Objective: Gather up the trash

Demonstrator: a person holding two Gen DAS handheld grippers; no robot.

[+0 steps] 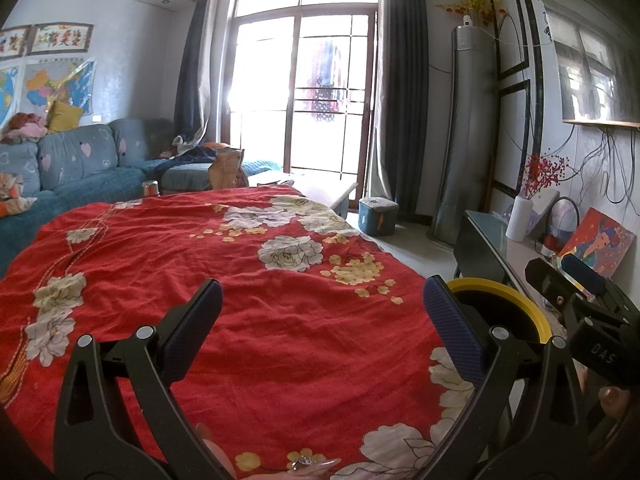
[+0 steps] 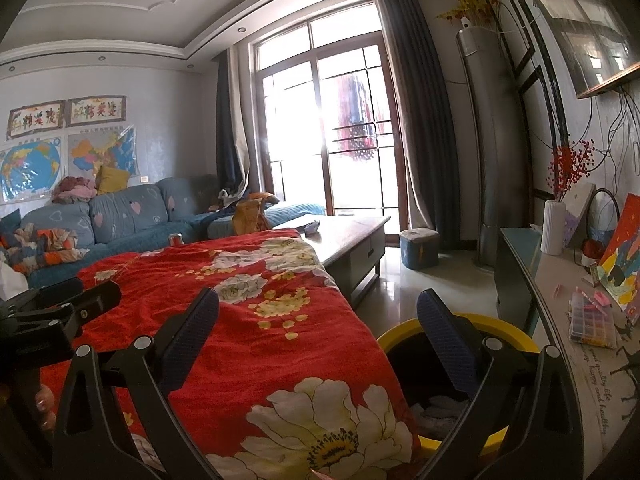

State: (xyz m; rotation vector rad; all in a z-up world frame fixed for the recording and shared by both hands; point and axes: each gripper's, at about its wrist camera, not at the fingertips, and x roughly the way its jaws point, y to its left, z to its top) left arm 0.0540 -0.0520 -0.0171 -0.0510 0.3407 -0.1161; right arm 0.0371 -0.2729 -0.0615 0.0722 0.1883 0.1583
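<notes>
Both grippers, left and right, are held spread and empty above the red cloth, so trash could be dropped beside the yellow bin at the table's right edge.

Matt rumpled cloth bedspread; glossy yellow plastic bin rim.

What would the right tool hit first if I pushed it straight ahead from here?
Probably nothing soon. The open right tool points over the right edge of the red floral cloth, with the yellow-rimmed bin under its right finger. Beyond lie the coffee table and the window; depth is unclear.
</notes>
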